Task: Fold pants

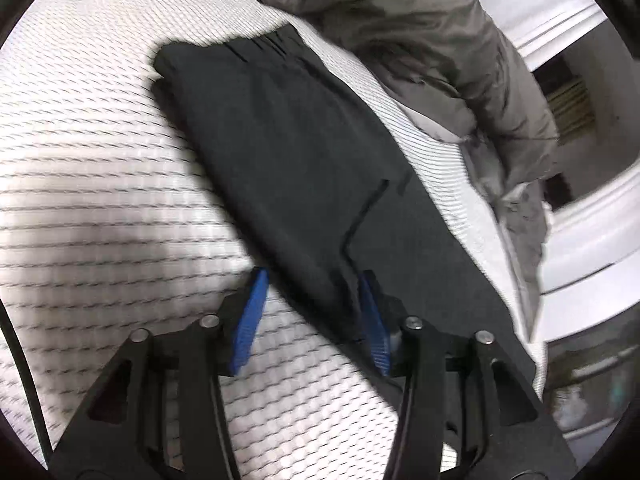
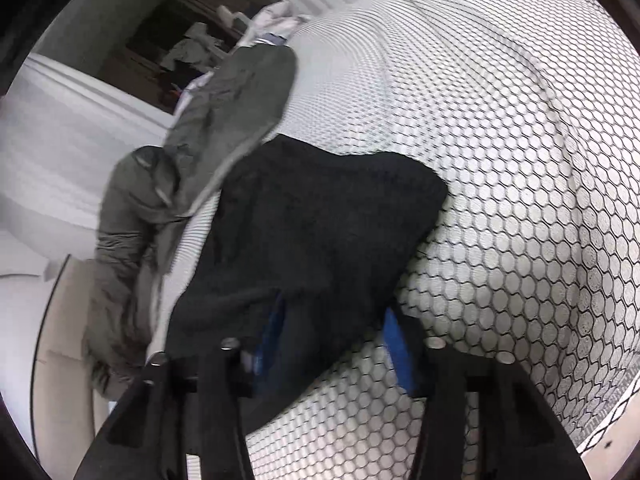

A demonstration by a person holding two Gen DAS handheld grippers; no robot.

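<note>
Black pants lie folded lengthwise on a white quilted mattress, running from far left to near right. My left gripper is open, its blue pads astride the near edge of the pants, fabric between them. In the right wrist view the pants bunch up against my right gripper. Its jaws stand wide, and dark fabric drapes over and between the blue pads. Whether it grips the cloth is unclear.
A grey garment lies crumpled along the mattress's far edge, beside the pants; it also shows in the right wrist view. White furniture stands past the mattress edge.
</note>
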